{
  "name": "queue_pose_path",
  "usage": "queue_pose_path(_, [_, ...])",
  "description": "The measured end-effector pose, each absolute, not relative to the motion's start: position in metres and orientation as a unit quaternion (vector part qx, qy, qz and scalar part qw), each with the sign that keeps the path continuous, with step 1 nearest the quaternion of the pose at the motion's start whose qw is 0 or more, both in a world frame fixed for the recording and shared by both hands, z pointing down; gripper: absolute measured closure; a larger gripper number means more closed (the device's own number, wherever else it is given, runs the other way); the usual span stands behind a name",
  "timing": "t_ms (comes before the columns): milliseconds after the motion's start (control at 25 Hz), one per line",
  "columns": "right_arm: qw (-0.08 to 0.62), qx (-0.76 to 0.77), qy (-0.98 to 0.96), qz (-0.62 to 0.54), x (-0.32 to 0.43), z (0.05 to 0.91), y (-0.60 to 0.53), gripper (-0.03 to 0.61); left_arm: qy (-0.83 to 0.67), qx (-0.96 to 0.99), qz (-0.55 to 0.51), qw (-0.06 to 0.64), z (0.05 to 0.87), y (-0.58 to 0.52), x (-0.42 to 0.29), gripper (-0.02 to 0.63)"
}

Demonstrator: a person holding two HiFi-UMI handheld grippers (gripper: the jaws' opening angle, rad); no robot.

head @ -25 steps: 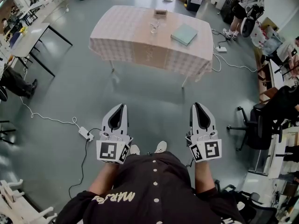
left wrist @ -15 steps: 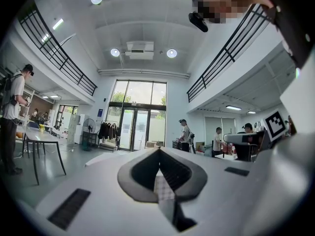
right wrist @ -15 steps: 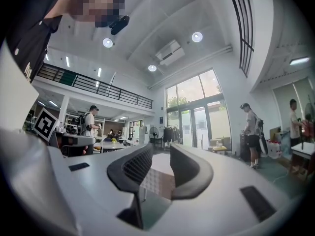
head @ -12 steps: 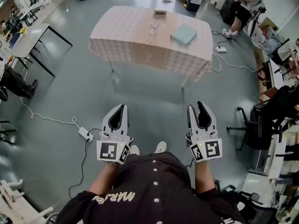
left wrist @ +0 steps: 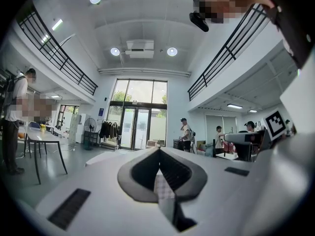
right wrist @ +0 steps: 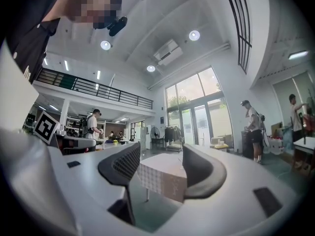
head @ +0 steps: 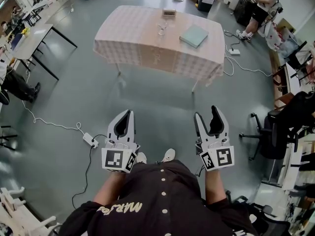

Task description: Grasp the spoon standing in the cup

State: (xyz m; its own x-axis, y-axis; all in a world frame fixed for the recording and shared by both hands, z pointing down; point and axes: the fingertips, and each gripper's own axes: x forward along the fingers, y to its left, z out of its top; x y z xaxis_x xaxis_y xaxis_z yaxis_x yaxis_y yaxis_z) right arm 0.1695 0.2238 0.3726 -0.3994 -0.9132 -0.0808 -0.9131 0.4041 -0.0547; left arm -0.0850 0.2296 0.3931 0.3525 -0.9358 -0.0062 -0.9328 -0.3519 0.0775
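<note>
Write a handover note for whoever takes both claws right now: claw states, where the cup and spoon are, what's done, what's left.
Left claw: shut, empty, held low in front of the body.
Right claw: jaws have just been opening and now stand wide apart, with nothing between them.
Cup with the spoon standing in it: on the cloth-covered table across the floor, between a small box and a green book. Both claws are far short of it.
Done: right claw opened. The spoon is untouched.
Left: walk to the table, bring the right claw around the spoon, and close on it.
</note>
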Motion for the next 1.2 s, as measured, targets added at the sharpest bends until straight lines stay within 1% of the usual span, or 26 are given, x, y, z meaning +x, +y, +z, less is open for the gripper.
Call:
queue_pose_path(600, [0.046,-0.52,0.853,-0.004,0.216,0.385,0.199,0.313,-0.603,0.797,-0.023,0.035,0.394,0.229,-0.042,0.603])
queue_pose_path(880, [0.053,-0.502,0.863,-0.015,0.21,0.389,0.185,0.314,-0.619,0.784,-0.015,0.045,0.402,0.232,-0.046,0.603])
queue_pose_path(1200, [0.041,-0.503,0.863,-0.011,0.201,0.394,0.156,0.311,-0.615,0.787,-0.03,0.04,0.399,0.198,-0.051,0.603])
